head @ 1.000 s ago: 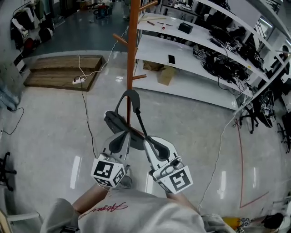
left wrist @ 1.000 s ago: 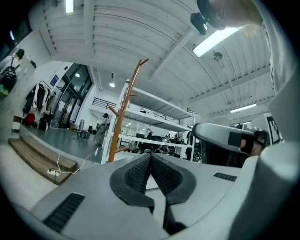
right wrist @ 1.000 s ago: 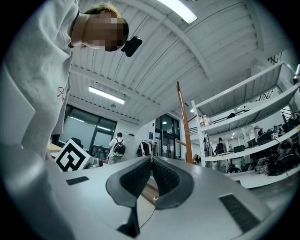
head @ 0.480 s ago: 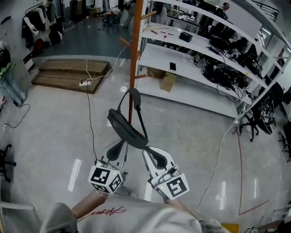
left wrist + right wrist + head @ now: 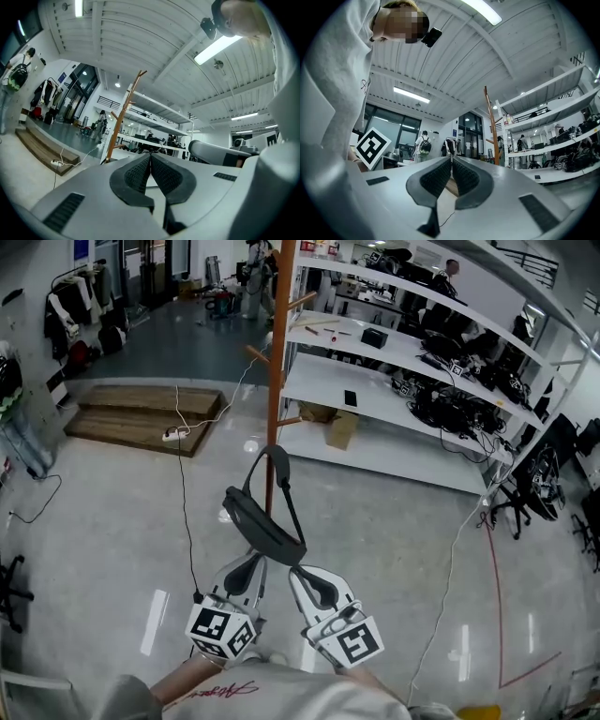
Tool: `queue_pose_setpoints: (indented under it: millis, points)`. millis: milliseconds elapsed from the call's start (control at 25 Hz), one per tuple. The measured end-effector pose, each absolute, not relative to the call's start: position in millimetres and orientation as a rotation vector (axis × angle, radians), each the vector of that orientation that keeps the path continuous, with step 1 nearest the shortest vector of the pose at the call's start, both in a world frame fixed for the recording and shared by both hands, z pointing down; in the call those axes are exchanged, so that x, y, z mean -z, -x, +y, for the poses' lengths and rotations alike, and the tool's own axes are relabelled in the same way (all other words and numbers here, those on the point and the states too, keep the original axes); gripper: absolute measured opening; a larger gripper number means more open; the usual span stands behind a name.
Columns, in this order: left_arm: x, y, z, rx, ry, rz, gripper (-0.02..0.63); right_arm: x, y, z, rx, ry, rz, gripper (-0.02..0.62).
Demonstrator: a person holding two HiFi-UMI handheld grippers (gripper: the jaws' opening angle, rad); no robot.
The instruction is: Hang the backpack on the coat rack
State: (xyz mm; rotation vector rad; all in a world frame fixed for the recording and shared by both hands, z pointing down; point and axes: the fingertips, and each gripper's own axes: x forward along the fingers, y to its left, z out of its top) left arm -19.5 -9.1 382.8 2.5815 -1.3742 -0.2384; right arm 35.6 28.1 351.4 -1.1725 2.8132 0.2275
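Observation:
A dark backpack (image 5: 265,521) with a looped top handle (image 5: 273,457) hangs in the air just beyond both gripper tips in the head view. My left gripper (image 5: 255,563) and right gripper (image 5: 302,575) sit side by side under it, each shut at the bag's lower edge. The pads meet in both gripper views, where the bag itself stays hidden. The coat rack (image 5: 274,381) is a tall orange-brown wooden pole with angled pegs, standing straight ahead behind the bag. It also shows as the coat rack (image 5: 121,119) left of my jaws and the coat rack (image 5: 491,126) right of them.
Long white shelves (image 5: 403,390) with electronics run along the right, a cardboard box (image 5: 339,426) below them. A low wooden platform (image 5: 141,409) lies at the left, and a power cable (image 5: 182,493) trails across the shiny floor. Office chairs (image 5: 520,488) stand at far right.
Both grippers have carried the backpack forward toward the coat rack, still side by side. The view has lifted, and more of the shelves and the room behind shows.

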Motion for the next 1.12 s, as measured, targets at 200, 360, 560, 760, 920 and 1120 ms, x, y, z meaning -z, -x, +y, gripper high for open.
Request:
queue_pose_setpoints:
  millis: [200, 360, 560, 760, 920, 1120]
  points:
    - [-381, 23, -7, 0.243, -2.587, -1.361, 0.018, -348, -28, 34, -0.247, 1.168, 2.831, 0.023]
    - [-380, 26, -4, 0.245, -2.595, -1.355, 0.018, -344, -22, 36, -0.26, 1.172, 2.826, 0.023]
    - [-377, 29, 0, 0.254, -2.597, -1.348, 0.018, -342, -13, 40, -0.261, 1.154, 2.834, 0.023]
    - [-374, 32, 4, 0.265, -2.607, -1.348, 0.018, -342, -8, 43, -0.259, 1.149, 2.829, 0.023]
    - [-370, 32, 7, 0.27, -2.609, -1.343, 0.018, -341, -8, 44, -0.25, 1.153, 2.83, 0.023]
    - [-368, 32, 7, 0.27, -2.607, -1.358, 0.018, -337, -6, 43, -0.272, 1.135, 2.825, 0.023]
